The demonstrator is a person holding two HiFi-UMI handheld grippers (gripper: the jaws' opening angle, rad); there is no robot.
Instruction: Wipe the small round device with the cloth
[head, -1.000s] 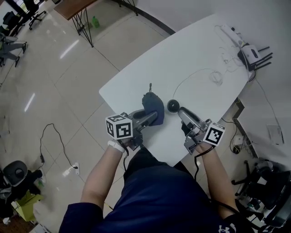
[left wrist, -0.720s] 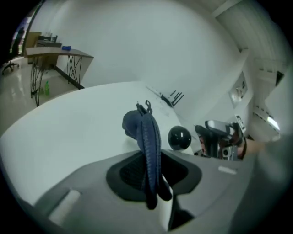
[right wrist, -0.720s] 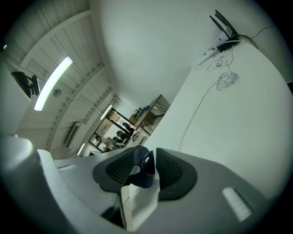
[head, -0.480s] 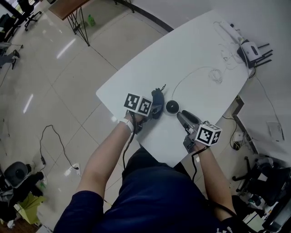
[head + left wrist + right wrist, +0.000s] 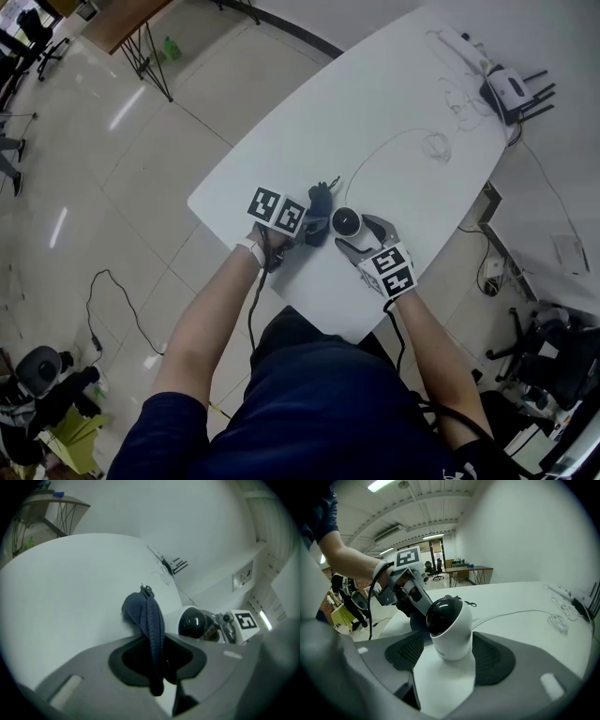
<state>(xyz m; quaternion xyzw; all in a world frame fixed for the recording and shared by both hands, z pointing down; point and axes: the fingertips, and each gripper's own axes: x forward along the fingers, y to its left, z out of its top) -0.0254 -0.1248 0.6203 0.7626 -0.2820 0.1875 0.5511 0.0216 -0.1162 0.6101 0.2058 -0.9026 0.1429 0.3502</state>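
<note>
The small round device [image 5: 346,222], white with a black dome, stands on the white table [image 5: 422,103] near its front edge. My right gripper [image 5: 354,232] has its jaws on either side of the device [image 5: 449,625]. They are opening, and a gap shows at the left pad [image 5: 410,651]. Just left of the device, my left gripper [image 5: 307,223] is shut on a dark blue cloth [image 5: 320,202]. In the left gripper view the cloth [image 5: 140,613] hangs bunched from the jaws of the left gripper [image 5: 157,656], with the device [image 5: 192,621] to its right.
A thin white cable [image 5: 394,148] runs from the device toward a router with antennas [image 5: 511,89] and a power strip [image 5: 459,47] at the table's far end. The table edge drops to tiled floor on the left and close in front.
The left gripper carried the cloth forward to the device's left side. The right gripper moved up to the device, and its jaws now stand wide around it.
</note>
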